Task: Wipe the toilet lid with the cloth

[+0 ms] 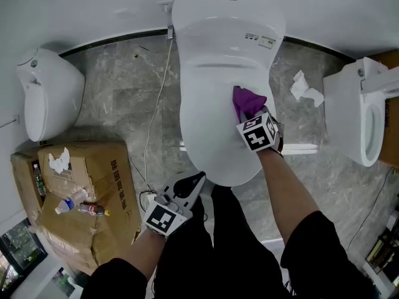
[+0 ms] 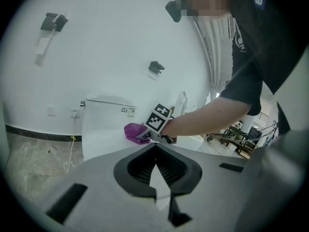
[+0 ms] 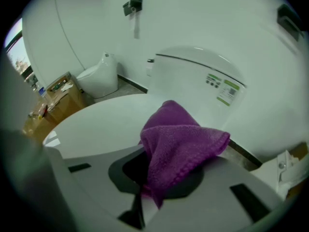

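The white toilet lid [image 1: 215,80] lies closed in the middle of the head view. A purple cloth [image 1: 247,101] rests on the lid's right half, and my right gripper [image 1: 248,113] is shut on it from the near side. In the right gripper view the cloth [image 3: 181,144] bunches up out of the right gripper [image 3: 149,192] and covers the tips, with the lid [image 3: 101,129] under it. My left gripper [image 1: 198,178] hangs shut and empty just off the lid's front edge. In the left gripper view, the left gripper [image 2: 157,151] faces the cloth [image 2: 133,131] from across the lid [image 2: 99,141].
A second toilet [image 1: 47,95] stands at the left and a third [image 1: 358,114] at the right. A cardboard box [image 1: 106,185] with bottles [image 1: 72,204] on it sits at the lower left. Crumpled paper [image 1: 305,87] and a cable [image 1: 159,104] lie on the marble floor.
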